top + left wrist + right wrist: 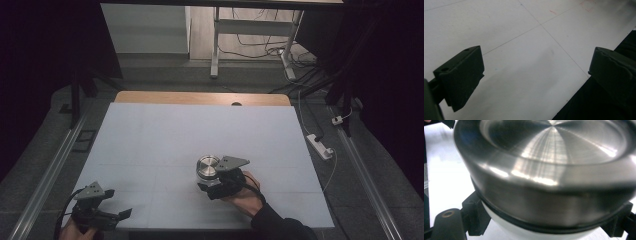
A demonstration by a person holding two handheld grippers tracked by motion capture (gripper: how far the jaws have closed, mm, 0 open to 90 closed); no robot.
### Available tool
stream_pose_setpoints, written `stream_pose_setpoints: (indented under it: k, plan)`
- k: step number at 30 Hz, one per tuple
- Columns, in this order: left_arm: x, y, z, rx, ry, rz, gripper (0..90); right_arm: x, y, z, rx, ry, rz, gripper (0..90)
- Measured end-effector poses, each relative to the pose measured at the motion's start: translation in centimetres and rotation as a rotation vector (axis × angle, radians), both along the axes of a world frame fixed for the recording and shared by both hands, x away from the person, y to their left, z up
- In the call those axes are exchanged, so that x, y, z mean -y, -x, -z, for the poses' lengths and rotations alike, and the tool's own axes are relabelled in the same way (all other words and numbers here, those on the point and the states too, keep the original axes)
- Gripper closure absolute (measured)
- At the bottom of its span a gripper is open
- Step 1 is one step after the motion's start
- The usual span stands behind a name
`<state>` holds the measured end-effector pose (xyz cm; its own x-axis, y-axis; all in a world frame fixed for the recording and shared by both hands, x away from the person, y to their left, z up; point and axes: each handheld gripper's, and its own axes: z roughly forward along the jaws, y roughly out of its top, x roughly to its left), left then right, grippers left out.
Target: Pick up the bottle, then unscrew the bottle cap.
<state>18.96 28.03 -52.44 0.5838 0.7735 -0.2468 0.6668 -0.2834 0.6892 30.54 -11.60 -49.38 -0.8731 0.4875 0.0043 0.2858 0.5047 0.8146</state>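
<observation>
Your left gripper (107,212) sits at the near left corner of the worktop (165,135), jaws spread wide with nothing between them; in the left gripper view only bare white surface and a thin seam line lie ahead of the jaws, and the worktop's dark edge runs under the right-hand jaw. Looks parked there to stay clear of the other hand, likely just waiting. Moving right: your right gripper (210,182) is near the middle of the worktop, and the metal canister (207,166) stands right at its jaws, upright on the surface. In the right gripper view the canister's steel lid (549,150) fills the space above the jaws, with a black ring and a white body (524,233) under it, and the jaws sit one on each side of that white body, low, below the lid. They look closed onto it, about as wide as the body itself, but the contact itself is blurred, so treat the grip as probable rather than certain. Holding low on the body rather than on the lid makes sense if you mean to steady or carry the canister without popping the lid. Your hand (245,197) comes in from the near right behind the gripper. Farther right, off the worktop, a white power strip (320,146) lies on the floor.
</observation>
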Motion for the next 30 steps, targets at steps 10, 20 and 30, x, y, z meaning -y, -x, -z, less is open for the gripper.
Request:
stream_pose_setpoints:
  k: [10, 20, 30]
  plan:
    - [-0.1, 0.0, 0.0, -0.001, 0.003, 0.002, 0.5, -1.1, -0.9, -0.2, -0.003, -0.005, 0.001, 14.5]
    - [-0.1, -0.1, 0.0, -0.005, 0.008, -0.001, 0.3, -2.2, -1.5, -0.2, 0.006, 0.0, 0.0, 14.5]
    - [-0.5, 0.1, -0.1, 0.015, 0.037, -0.024, 0.0, -2.4, -1.6, -0.3, 0.005, -0.001, -0.007, 14.5]
